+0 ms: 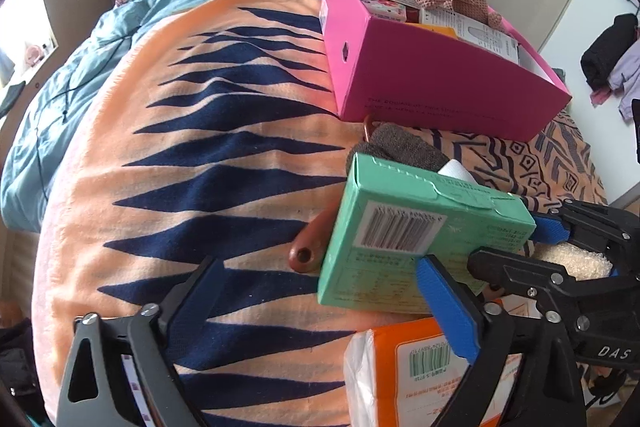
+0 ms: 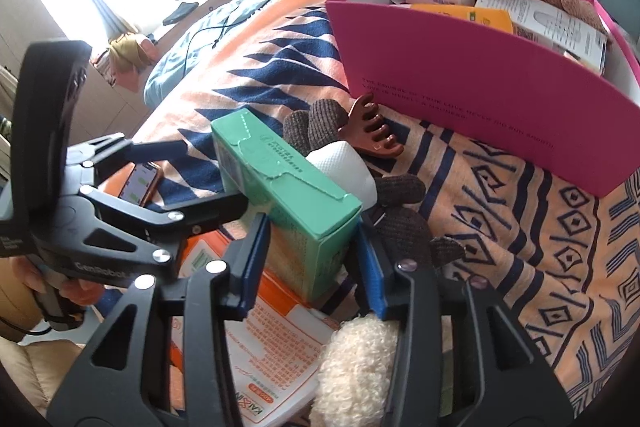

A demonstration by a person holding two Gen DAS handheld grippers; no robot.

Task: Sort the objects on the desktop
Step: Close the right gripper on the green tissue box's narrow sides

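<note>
A green carton [image 1: 416,231] with a barcode is held a little above the bed. My right gripper [image 2: 312,259] is shut on its near end [image 2: 304,211], one blue pad on each side. In the left wrist view the right gripper [image 1: 480,251] comes in from the right. My left gripper [image 1: 320,307] is open and empty; its right finger [image 1: 448,307] lies just under the carton. An open pink box [image 1: 436,75] holding several items stands behind, and it also shows in the right wrist view [image 2: 472,79].
Under the carton lie brown knit gloves [image 2: 320,123], a brown claw hair clip [image 2: 372,131], a white roll [image 2: 348,167], an orange-and-white packet [image 2: 260,327] and a cream fluffy item [image 2: 356,367]. A phone [image 2: 140,183] lies at the left. The orange and navy blanket [image 1: 200,187] covers the bed.
</note>
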